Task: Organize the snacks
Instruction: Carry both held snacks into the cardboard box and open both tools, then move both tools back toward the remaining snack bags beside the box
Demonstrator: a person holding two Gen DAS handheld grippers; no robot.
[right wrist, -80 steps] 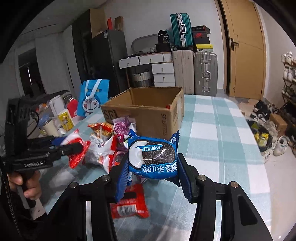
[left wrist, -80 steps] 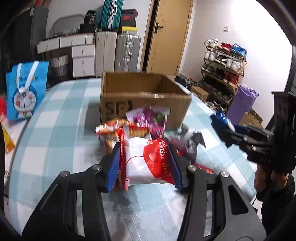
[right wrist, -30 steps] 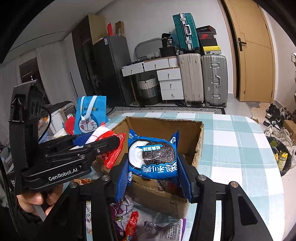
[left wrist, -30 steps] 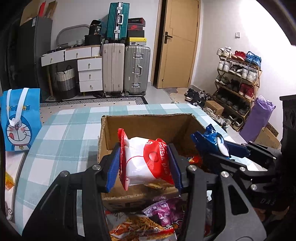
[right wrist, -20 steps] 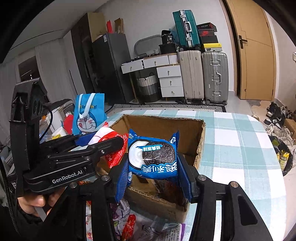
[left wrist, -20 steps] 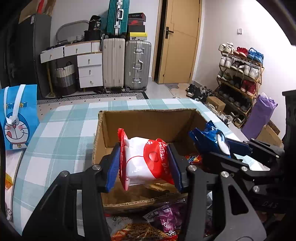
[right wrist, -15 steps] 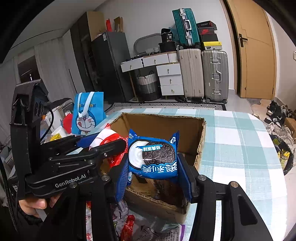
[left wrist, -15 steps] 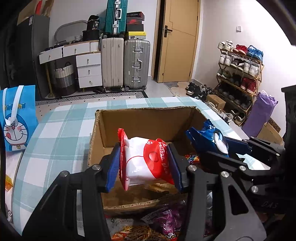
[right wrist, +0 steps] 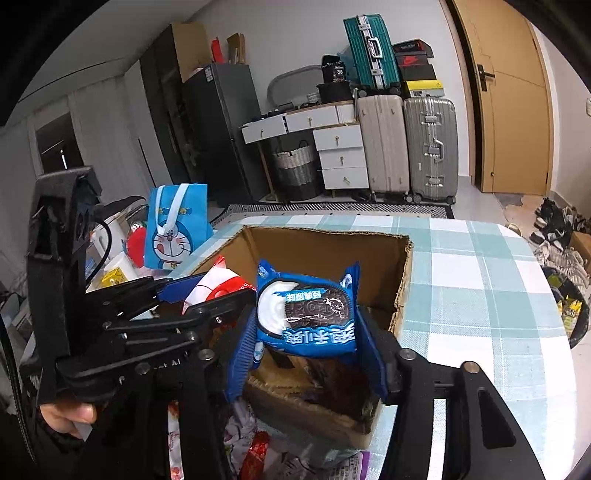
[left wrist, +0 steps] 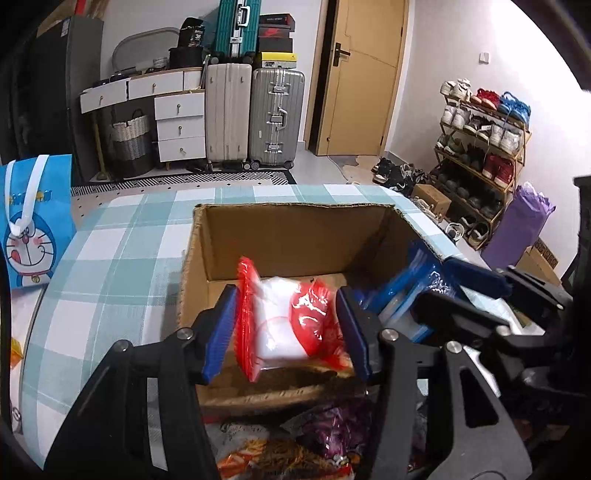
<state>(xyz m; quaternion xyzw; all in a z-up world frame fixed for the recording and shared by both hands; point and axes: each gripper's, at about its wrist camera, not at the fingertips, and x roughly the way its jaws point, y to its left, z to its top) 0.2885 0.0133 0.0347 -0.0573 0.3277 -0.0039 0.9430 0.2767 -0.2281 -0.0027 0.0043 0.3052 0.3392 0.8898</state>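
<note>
We see two claws and two snack packs between them. In the left wrist view, the left claw (left wrist: pixel 284 306) has just been opening. The red and white pack (left wrist: pixel 280 325) sits between its blue pads, looks blurry, and a small gap shows on its left side, so the claw is no longer squeezing it. In the right wrist view, the right claw (right wrist: pixel 307 317) has just been opening too. The blue cookie pack (right wrist: pixel 306 317) is between its pads, and they look loose on it. Both packs are over the near edge of one brown box (left wrist: pixel 295 236), which is open on top.

At 6 o'clock, in front of the box, lies a small pile of loose snack packs (left wrist: pixel 295 450). They overlap too much for us to count. At 8 o'clock in the right wrist view, one hand (right wrist: pixel 70 413) holds the left claw's handle.

The box stands on the desk (left wrist: pixel 110 266), which has a green and white check cloth. At 9 o'clock one blue cartoon bag (left wrist: pixel 29 221) stands on the desk's edge.

Farther away, we count three suitcases at 12 o'clock: one cream (left wrist: pixel 227 114), one silver (left wrist: pixel 277 118), and one teal (left wrist: pixel 236 26) on top. One white set of drawers (left wrist: pixel 177 125) and one basket (left wrist: pixel 129 144) are at 11 o'clock. One yellow door (left wrist: pixel 362 81) is at 1 o'clock. One shoe rack (left wrist: pixel 484 147) and one purple bag (left wrist: pixel 517 229) are at 2 o'clock.
</note>
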